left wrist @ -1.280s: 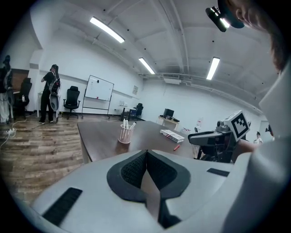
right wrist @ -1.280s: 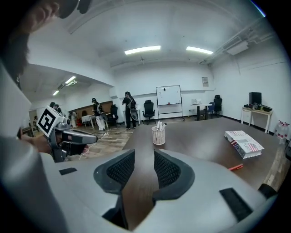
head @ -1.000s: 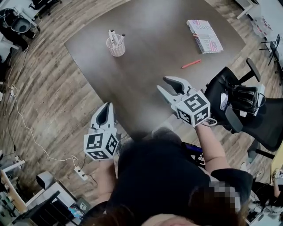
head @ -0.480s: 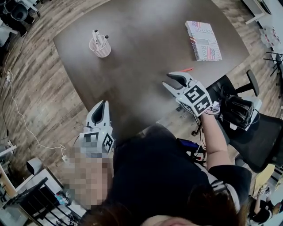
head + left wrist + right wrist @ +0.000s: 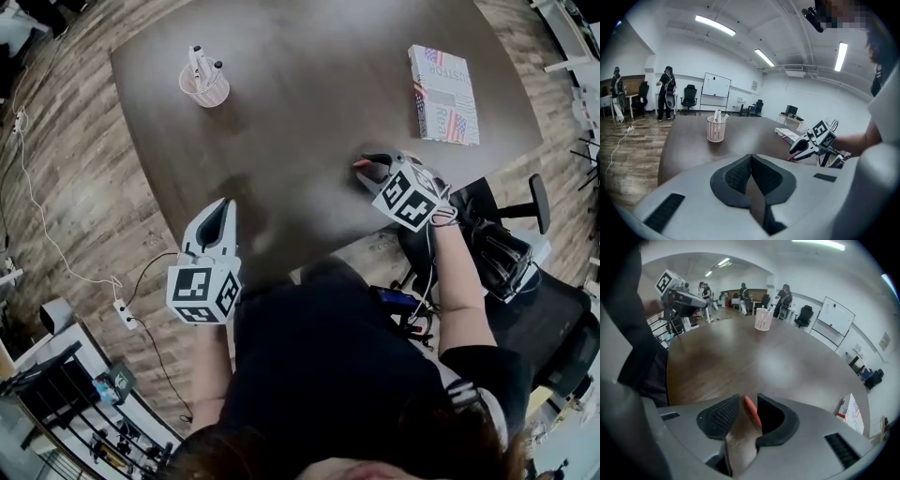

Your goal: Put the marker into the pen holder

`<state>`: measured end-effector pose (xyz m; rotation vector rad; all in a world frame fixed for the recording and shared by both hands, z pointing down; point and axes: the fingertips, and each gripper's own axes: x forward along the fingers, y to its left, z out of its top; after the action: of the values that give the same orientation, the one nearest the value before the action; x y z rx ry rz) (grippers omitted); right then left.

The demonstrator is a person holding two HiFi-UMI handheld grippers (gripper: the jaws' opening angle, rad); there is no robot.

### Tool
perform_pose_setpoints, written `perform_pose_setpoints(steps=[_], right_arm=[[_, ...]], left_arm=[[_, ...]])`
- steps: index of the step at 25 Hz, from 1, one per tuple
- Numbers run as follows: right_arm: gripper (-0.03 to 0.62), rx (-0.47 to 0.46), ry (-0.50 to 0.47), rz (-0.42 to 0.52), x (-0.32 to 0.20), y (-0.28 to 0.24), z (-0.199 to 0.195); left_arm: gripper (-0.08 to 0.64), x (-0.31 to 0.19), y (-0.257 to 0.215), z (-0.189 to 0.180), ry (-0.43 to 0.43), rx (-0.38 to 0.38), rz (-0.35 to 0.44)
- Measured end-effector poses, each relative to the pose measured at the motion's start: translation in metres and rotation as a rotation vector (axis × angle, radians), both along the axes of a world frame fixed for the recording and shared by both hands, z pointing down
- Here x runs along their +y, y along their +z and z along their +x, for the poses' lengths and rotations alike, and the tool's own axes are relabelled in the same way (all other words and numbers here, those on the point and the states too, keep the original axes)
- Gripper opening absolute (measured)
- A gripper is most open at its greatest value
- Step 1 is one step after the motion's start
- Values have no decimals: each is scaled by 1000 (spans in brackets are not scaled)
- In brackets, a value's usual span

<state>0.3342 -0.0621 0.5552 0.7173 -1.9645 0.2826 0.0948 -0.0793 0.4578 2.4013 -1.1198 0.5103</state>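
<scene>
The red marker lies on the dark table near its right front edge, and only its tip shows in the head view. My right gripper is lowered over it. Its jaws are closing with the marker between them, close to the right pad, a gap still on the left. The pink mesh pen holder with white pens stands far off at the table's back left, also seen as pen holder and pen holder. My left gripper hovers at the table's front edge, jaws together and empty.
A book with a striped cover lies at the back right of the table. A black office chair stands just right of my right arm. Cables and a power strip lie on the wood floor at left. People stand in the far background.
My right gripper has moved forward and down from above the table's front edge and now straddles the red marker. The left gripper has stayed about where it was.
</scene>
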Motion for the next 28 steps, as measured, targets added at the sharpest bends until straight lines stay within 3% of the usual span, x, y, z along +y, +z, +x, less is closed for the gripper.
perform_pose_setpoints(steps=[5,12,20,28], right_arm=[[140,113,-190,-99,3,24,2],[119,226,-334,-191,1,35,4],[93,248,-408,-322,4,39,1],[66,293,-445,-315,4,38,-4]], left_arm=[[28,2,11,3,-24,-20,-27],[28,3,19,-1,-69,-39,-48],[28,5,22,-2,-102,-35,-57],[28,5,20,-11,-125,-45,-53]])
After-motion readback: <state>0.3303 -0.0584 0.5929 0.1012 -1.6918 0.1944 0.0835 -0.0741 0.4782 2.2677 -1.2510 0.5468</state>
